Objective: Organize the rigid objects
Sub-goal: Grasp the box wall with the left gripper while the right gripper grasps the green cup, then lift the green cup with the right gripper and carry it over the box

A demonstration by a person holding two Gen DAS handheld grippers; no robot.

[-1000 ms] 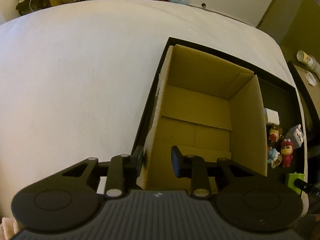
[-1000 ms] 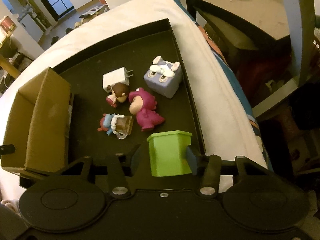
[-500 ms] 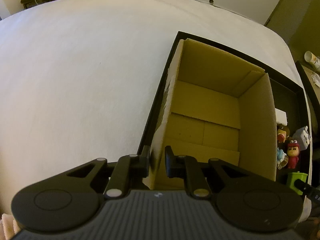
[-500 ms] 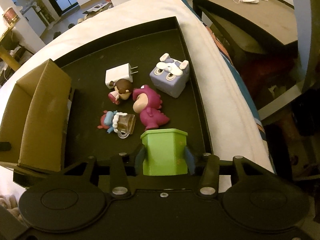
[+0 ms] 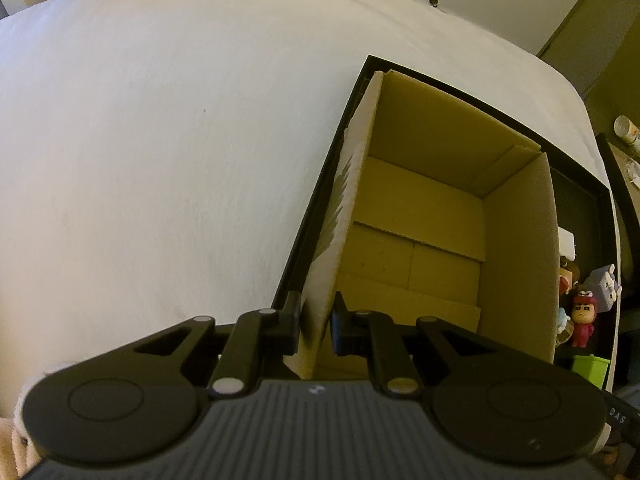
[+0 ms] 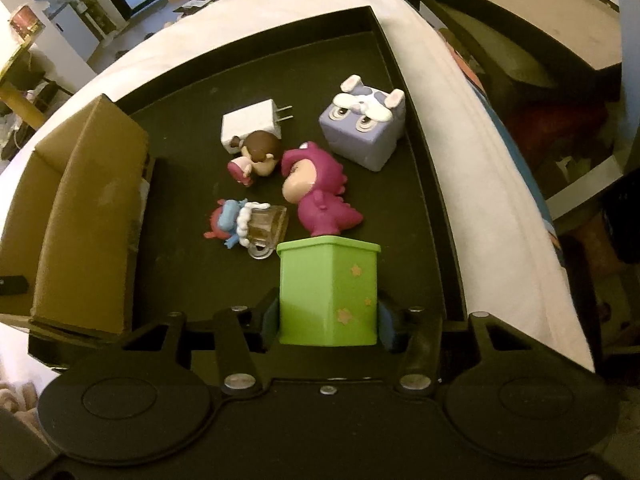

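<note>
A: Left gripper point(image 5: 316, 322), status?

B: Fingers clenched on the near left wall of the cardboard box point(image 5: 424, 216), one finger outside, one inside. Box stands open-topped, nothing visible inside it, at the left end of the black tray point(image 5: 320, 200). Tray lies on a white bed point(image 5: 160, 120).

A: Right gripper point(image 6: 328, 316)?

B: Fingers grasping the green box point(image 6: 330, 292) by its two sides, a pad pressed to each. It is upright, pale stars on its right face, at 6 o'clock in the right wrist view, over the tray's near edge. Whether it touches the tray floor, I cannot tell.

A: The loose items?

B: All on the tray floor, right of the cardboard box. White plug adapter point(image 6: 250, 126) at 12 o'clock of the cluster, prongs pointing right. Brown-haired figurine point(image 6: 256, 156) touching its near edge. Magenta dinosaur figurine point(image 6: 316, 192) just beside that, at about 3 o'clock from it, and directly beyond the green box. Purple cube toy point(image 6: 362, 128) at 1 o'clock, tilted, apart from the others. Blue-haired figurine with a clear mug point(image 6: 250, 226) lying at 10 o'clock from the green box.

A: Off the bed?

B: A dark side table point(image 6: 520, 12) at 1 o'clock, something white on it.
</note>
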